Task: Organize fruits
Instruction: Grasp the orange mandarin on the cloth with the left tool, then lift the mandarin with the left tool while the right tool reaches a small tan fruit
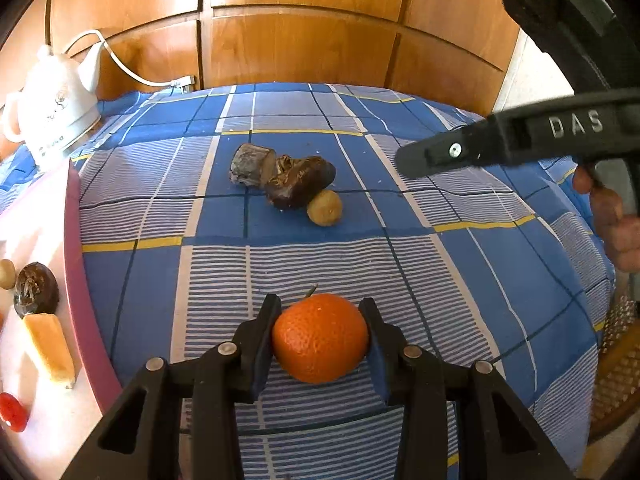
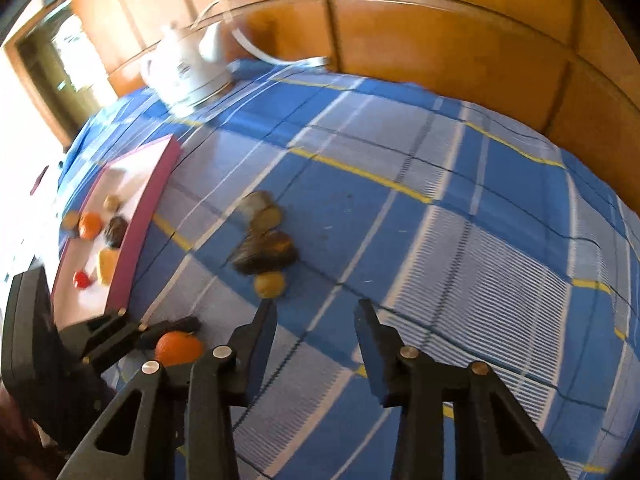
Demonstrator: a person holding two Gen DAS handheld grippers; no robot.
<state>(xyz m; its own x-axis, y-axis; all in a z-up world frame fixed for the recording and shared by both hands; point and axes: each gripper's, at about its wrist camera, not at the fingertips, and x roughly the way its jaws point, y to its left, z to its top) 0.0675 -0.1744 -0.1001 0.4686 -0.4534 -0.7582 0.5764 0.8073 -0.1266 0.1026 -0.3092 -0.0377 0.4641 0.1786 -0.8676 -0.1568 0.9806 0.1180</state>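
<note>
Dimpled orange (image 1: 320,338) – woven cloth (image 1: 400,272), glossy wood (image 1: 300,48)

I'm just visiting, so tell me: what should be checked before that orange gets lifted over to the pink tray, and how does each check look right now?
1. Left gripper pads pressed on both sides of the orange: ok.
2. Orange sits centred between the fingers: ok.
3. Firm enough grip to survive a lift: cannot tell.
4. Free spot on the pink tray among the pieces already there: ok.
5. Right gripper empty, its jaws apart, clear of the route to the tray: ok.
6. Brown pieces and small yellowish fruit lie apart from the orange: ok.
</note>
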